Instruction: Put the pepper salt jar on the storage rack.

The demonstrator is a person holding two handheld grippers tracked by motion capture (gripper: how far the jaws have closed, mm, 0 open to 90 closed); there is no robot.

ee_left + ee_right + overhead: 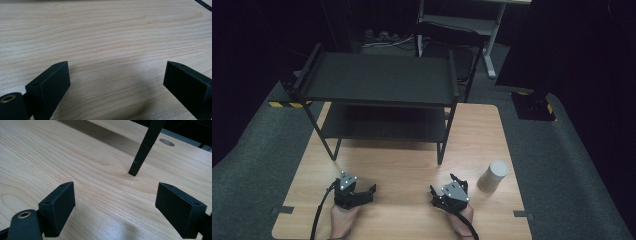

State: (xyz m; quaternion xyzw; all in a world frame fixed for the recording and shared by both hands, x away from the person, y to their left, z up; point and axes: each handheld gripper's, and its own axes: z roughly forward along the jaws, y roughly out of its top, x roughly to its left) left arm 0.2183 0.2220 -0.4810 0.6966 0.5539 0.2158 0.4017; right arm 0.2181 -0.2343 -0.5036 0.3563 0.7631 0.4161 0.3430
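Item: light wood-grain table (407, 170), seen from the high view on grey carpet; a black two-tier metal shelf rack (379, 80) stood on its far half, both tiers bare; a pale grey cylinder (492, 176) stood upright near the table's right edge, just beside the right gripper (452, 187) and apart from it; no brand, label or writing could be read on any item. Left gripper (362, 192) lay low over the near left of the table, held by a hand (344, 220), cable trailing toward the near edge; in the left gripper view its fingers (50, 82) stood spread wide over bare wood, gripping nothing. In the right gripper view its fingers (58, 202) were likewise wide apart and empty, pointed at one black rack leg (145, 147) planted on the table; a round hole (166, 142) showed in the tabletop beyond.
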